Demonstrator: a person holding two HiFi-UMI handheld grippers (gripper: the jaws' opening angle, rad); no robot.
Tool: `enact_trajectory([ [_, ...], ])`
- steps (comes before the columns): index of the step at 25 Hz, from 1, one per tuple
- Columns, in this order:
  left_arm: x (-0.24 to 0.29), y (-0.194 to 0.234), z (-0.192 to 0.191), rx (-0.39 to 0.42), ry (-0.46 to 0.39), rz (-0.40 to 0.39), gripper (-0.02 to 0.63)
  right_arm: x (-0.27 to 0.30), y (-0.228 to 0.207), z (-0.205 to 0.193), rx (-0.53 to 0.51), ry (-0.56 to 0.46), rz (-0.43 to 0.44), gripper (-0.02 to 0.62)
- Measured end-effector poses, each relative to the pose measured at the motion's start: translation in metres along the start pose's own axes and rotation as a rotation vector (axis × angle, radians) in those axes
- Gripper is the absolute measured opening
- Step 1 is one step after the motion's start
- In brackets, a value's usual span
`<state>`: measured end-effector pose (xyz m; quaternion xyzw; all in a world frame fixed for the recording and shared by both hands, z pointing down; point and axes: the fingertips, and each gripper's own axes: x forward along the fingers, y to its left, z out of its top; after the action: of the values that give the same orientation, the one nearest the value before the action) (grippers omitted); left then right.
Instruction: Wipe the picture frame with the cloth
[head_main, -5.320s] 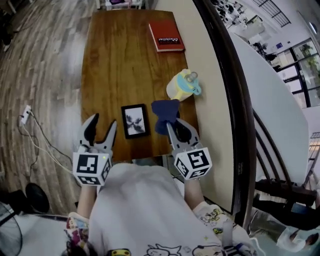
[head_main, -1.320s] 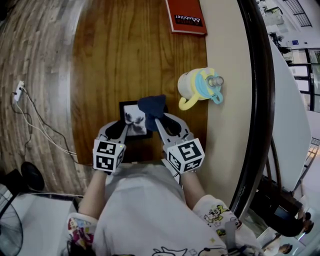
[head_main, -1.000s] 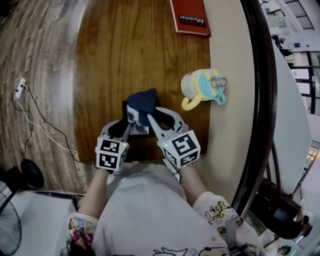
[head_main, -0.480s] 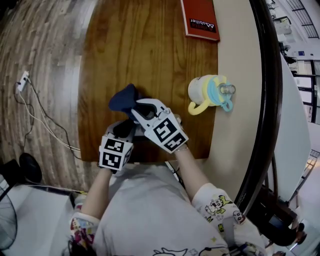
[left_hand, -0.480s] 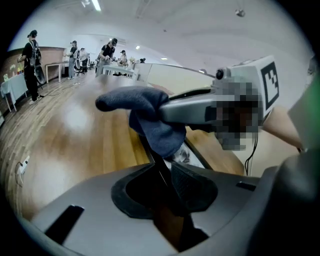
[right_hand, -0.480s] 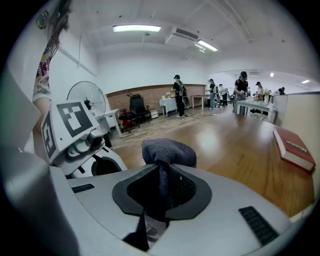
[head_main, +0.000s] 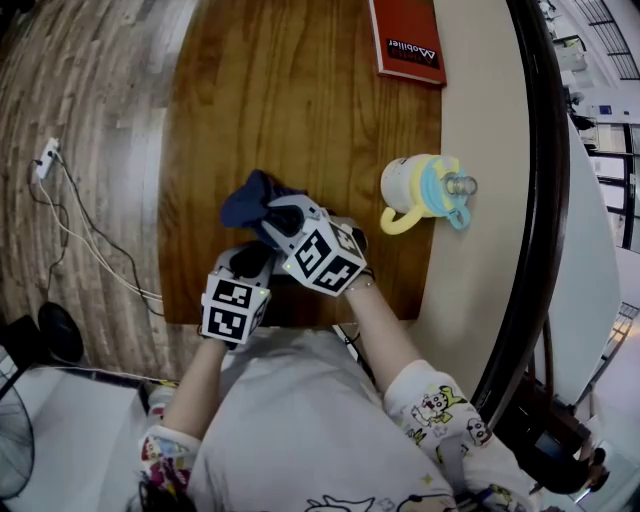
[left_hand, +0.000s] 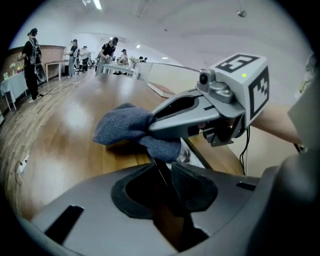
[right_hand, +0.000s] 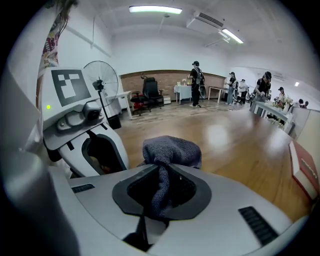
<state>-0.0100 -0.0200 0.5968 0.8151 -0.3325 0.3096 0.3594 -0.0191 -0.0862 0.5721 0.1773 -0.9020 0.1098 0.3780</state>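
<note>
Left gripper (left_hand: 167, 176): my jaws narrow, clamped on the edge of the thin black picture frame (left_hand: 160, 170), near side of the brown wooden table (head_main: 290, 100).
Right gripper (right_hand: 159, 172): my jaws pinch the dark blue cloth (right_hand: 170, 149) against that frame.

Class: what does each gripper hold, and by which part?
Right gripper: the blue cloth, pinched by a bunched fold. Left gripper: the picture frame, clamped at its near edge.

book (head_main: 407, 40): white word on the red cover, upside down, seemingly "Mobilier"
left gripper (left_hand: 167, 181): black-and-white square markers, no letters
right gripper (right_hand: 159, 187): the same
</note>
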Motion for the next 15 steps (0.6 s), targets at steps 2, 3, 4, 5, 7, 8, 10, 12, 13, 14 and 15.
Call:
enact_trajectory([
  [2, 0.0, -0.001, 0.002, -0.001, -0.007, 0.004, 0.1, 0.0, 0.0, -0.001, -0.006, 0.013, -0.002, 0.043],
  [3, 0.0, -0.001, 0.003, -0.002, -0.01, 0.006, 0.099, -0.001, 0.0, -0.002, -0.009, 0.017, -0.004, 0.043],
  [4, 0.0, -0.001, 0.003, -0.004, -0.012, 0.007, 0.099, -0.002, 0.0, -0.003, -0.01, 0.019, -0.007, 0.043],
  [5, -0.001, -0.001, 0.003, -0.006, -0.01, 0.007, 0.099, -0.003, -0.001, -0.004, -0.008, 0.02, -0.01, 0.043],
  [7, -0.001, -0.001, 0.002, -0.007, -0.009, 0.008, 0.098, -0.006, -0.003, -0.007, 0.001, 0.02, -0.021, 0.043],
  [8, -0.001, -0.001, 0.001, -0.007, -0.011, 0.009, 0.098, -0.008, -0.004, -0.01, 0.008, 0.019, -0.028, 0.043],
  [10, -0.002, -0.001, 0.0, -0.005, -0.016, 0.011, 0.098, -0.014, -0.006, -0.015, 0.028, 0.018, -0.042, 0.043],
  [12, -0.001, -0.001, 0.0, -0.004, -0.018, 0.012, 0.098, -0.02, -0.009, -0.022, 0.043, 0.022, -0.059, 0.043],
  [13, -0.001, -0.001, 0.0, -0.003, -0.018, 0.013, 0.098, -0.022, -0.011, -0.024, 0.049, 0.024, -0.069, 0.043],
  [14, -0.001, 0.0, 0.0, -0.003, -0.017, 0.013, 0.098, -0.025, -0.012, -0.027, 0.056, 0.025, -0.079, 0.043],
  [15, -0.001, 0.0, 0.001, -0.003, -0.018, 0.014, 0.098, -0.028, -0.014, -0.031, 0.063, 0.026, -0.089, 0.043],
])
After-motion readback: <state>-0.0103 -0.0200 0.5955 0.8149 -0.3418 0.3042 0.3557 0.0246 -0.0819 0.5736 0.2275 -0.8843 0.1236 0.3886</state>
